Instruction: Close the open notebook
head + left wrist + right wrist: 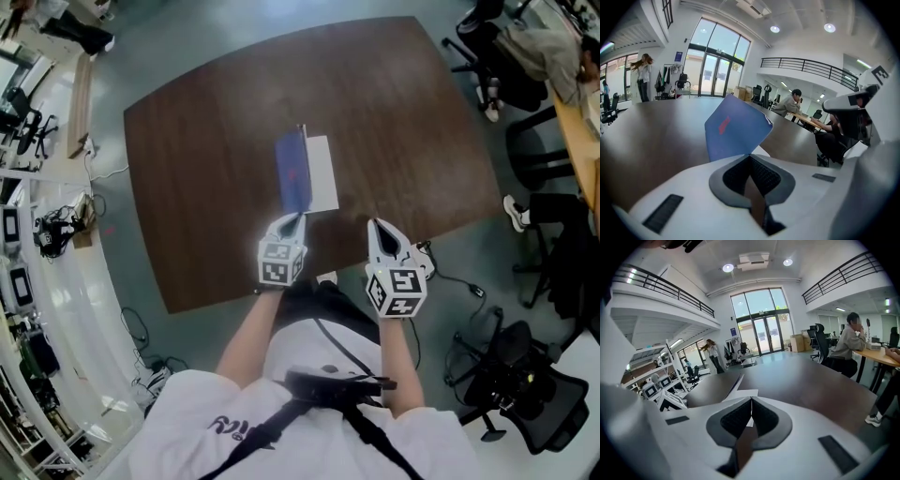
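Note:
The notebook lies on the brown table (187, 141) with its blue cover (292, 176) standing half raised and a white page (322, 173) lying flat to its right. My left gripper (293, 219) is shut, its tips at the notebook's near edge right under the cover. In the left gripper view the blue cover (736, 131) tilts up just beyond the closed tips of the left gripper (750, 157); nothing is clamped between them. My right gripper (373, 225) is shut and empty over the table's near edge, to the right of the notebook. In its view the right gripper (751, 400) shows the white page (743, 393) ahead and to the left.
Black office chairs stand to the right of the table (525, 380) and at the far right (487, 56). Shelves with equipment line the left side (28, 234). A person sits at a desk (848, 341) off to the right. The table's near edge is close to my body.

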`<state>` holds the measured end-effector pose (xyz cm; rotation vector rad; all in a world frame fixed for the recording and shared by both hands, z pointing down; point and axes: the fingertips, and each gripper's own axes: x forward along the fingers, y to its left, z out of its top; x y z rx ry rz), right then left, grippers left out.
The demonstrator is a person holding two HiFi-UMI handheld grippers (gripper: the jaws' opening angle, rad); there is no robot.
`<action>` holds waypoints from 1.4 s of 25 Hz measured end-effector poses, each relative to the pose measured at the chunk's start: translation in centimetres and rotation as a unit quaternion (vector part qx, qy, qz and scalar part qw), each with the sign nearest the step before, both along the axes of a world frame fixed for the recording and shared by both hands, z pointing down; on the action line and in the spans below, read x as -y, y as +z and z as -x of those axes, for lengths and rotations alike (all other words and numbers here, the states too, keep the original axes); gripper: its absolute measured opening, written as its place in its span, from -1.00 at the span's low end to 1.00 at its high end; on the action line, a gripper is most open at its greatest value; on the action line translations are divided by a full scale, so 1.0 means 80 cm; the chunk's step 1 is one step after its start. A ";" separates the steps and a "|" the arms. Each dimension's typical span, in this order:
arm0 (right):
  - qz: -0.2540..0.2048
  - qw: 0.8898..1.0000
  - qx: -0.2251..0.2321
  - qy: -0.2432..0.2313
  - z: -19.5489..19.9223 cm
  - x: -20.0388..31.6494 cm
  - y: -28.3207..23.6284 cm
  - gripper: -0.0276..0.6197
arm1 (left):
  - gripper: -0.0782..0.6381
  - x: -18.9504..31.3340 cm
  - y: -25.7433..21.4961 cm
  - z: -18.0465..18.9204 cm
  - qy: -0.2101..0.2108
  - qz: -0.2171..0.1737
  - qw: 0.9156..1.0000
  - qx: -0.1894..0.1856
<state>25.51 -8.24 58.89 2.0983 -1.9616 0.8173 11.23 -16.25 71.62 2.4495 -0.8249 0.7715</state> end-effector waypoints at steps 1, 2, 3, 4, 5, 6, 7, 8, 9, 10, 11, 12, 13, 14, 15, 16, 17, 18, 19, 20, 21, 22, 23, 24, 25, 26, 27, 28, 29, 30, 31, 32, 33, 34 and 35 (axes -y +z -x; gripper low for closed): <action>0.001 1.000 0.000 0.003 -0.001 -0.002 0.001 -0.91 | -0.75 -0.002 0.003 -0.003 0.003 0.004 1.000 0.000; 0.002 1.000 0.001 0.006 -0.003 -0.004 0.002 -0.91 | -0.75 -0.003 0.006 -0.007 0.006 0.008 1.000 0.001; 0.004 1.000 0.001 0.009 -0.006 -0.005 0.003 -0.91 | -0.75 -0.003 0.010 -0.011 0.009 0.012 1.000 0.001; 0.006 1.000 0.002 0.012 -0.009 -0.006 0.004 -0.91 | -0.75 -0.003 0.013 -0.016 0.012 0.017 1.000 0.002; 0.008 1.000 0.003 0.014 -0.012 -0.006 0.006 -0.91 | -0.75 -0.003 0.017 -0.021 0.014 0.021 1.000 0.003; 0.010 1.000 0.004 0.016 -0.014 -0.006 0.009 -0.91 | -0.75 -0.003 0.022 -0.026 0.017 0.024 1.000 0.004; 0.010 1.000 0.004 0.017 -0.015 -0.007 0.011 -0.91 | -0.75 -0.003 0.027 -0.029 0.020 0.026 0.999 0.005; 0.011 1.000 0.004 0.018 -0.014 -0.009 0.014 -0.91 | -0.75 -0.005 0.033 -0.031 0.023 0.028 0.999 0.008; 0.010 1.000 0.004 0.018 -0.013 -0.011 0.016 -0.91 | -0.75 -0.007 0.038 -0.032 0.026 0.032 0.999 0.011; 0.011 1.000 0.005 0.018 -0.012 -0.013 0.017 -0.91 | -0.75 -0.009 0.043 -0.033 0.030 0.036 0.999 0.015; 0.011 1.000 0.005 0.018 -0.010 -0.015 0.017 -0.91 | -0.75 -0.012 0.047 -0.034 0.033 0.041 0.998 0.018; 0.010 1.000 0.004 0.017 -0.008 -0.016 0.015 -0.91 | -0.75 -0.015 0.049 -0.034 0.036 0.045 0.998 0.021; 0.009 1.000 0.004 0.016 -0.006 -0.017 0.014 -0.91 | -0.75 -0.016 0.050 -0.033 0.038 0.047 0.998 0.022; 0.007 1.000 0.003 0.014 -0.002 -0.016 0.011 -0.91 | -0.75 -0.017 0.049 -0.031 0.039 0.048 0.998 0.022; 0.004 1.000 0.003 0.013 0.001 -0.015 0.008 -0.91 | -0.75 -0.016 0.046 -0.029 0.040 0.046 0.998 0.020; -0.001 1.000 0.002 0.011 0.003 -0.013 0.004 -0.91 | -0.75 -0.015 0.041 -0.029 0.039 0.044 0.998 0.016; -0.005 1.000 0.003 0.009 0.004 -0.010 0.001 -0.91 | -0.75 -0.014 0.033 -0.030 0.037 0.041 0.998 0.012; -0.010 1.000 0.004 0.005 0.003 -0.008 -0.002 -0.91 | -0.75 -0.014 0.023 -0.032 0.034 0.038 0.999 0.005; -0.013 1.000 0.006 0.000 0.002 -0.007 -0.005 -0.91 | -0.75 -0.015 0.012 -0.036 0.029 0.034 0.999 -0.003; -0.015 1.000 0.008 -0.006 0.001 -0.005 -0.008 -0.91 | -0.75 -0.016 -0.001 -0.039 0.024 0.029 0.999 -0.011; -0.018 1.000 0.010 -0.013 0.000 -0.004 -0.012 -0.91 | -0.75 -0.017 -0.016 -0.042 0.019 0.023 0.999 -0.019; -0.021 1.000 0.011 -0.021 0.002 -0.002 -0.017 -0.91 | -0.75 -0.018 -0.032 -0.044 0.014 0.016 0.999 -0.028; -0.025 0.999 0.012 -0.029 0.004 0.000 -0.022 -0.91 | -0.75 -0.019 -0.049 -0.044 0.009 0.006 0.999 -0.036; -0.029 0.999 0.013 -0.038 0.008 0.001 -0.028 -0.91 | -0.75 -0.021 -0.067 -0.043 0.004 -0.004 0.999 -0.044; -0.034 0.998 0.013 -0.046 0.013 0.001 -0.034 -0.91 | -0.75 -0.023 -0.085 -0.040 -0.001 -0.015 0.998 -0.053; -0.038 0.998 0.015 -0.054 0.019 0.001 -0.041 -0.91 | -0.75 -0.026 -0.104 -0.037 -0.006 -0.028 0.998 -0.061; -0.044 0.997 0.016 -0.062 0.026 0.002 -0.048 -0.91 | -0.75 -0.028 -0.123 -0.032 -0.011 -0.042 0.997 -0.069; -0.049 0.996 0.017 -0.071 0.033 0.004 -0.056 -0.91 | -0.75 -0.029 -0.143 -0.026 -0.019 -0.055 0.995 -0.078; -0.055 0.995 0.018 -0.080 0.040 0.005 -0.065 -0.91 | -0.75 -0.029 -0.164 -0.020 -0.027 -0.069 0.993 -0.087; -0.060 0.994 0.018 -0.088 0.047 0.006 -0.074 -0.91 | -0.75 -0.031 -0.184 -0.015 -0.034 -0.082 0.991 -0.097; -0.065 0.993 0.018 -0.096 0.054 0.006 -0.082 -0.91 | -0.75 -0.035 -0.203 -0.009 -0.041 -0.094 0.989 -0.107; -0.069 0.992 0.018 -0.102 0.062 0.006 -0.090 -0.91 | -0.75 -0.038 -0.220 -0.002 -0.045 -0.106 0.987 -0.115; -0.074 0.991 0.018 -0.107 0.072 0.007 -0.097 -0.91 | -0.75 -0.041 -0.236 0.007 -0.049 -0.117 0.984 -0.122; -0.078 0.990 0.018 -0.112 0.083 0.010 -0.103 -0.91 | -0.75 -0.042 -0.250 0.017 -0.052 -0.129 0.982 -0.128; -0.081 0.990 0.018 -0.117 0.093 0.013 -0.108 -0.91 | -0.75 -0.043 -0.264 0.026 -0.054 -0.140 0.980 -0.132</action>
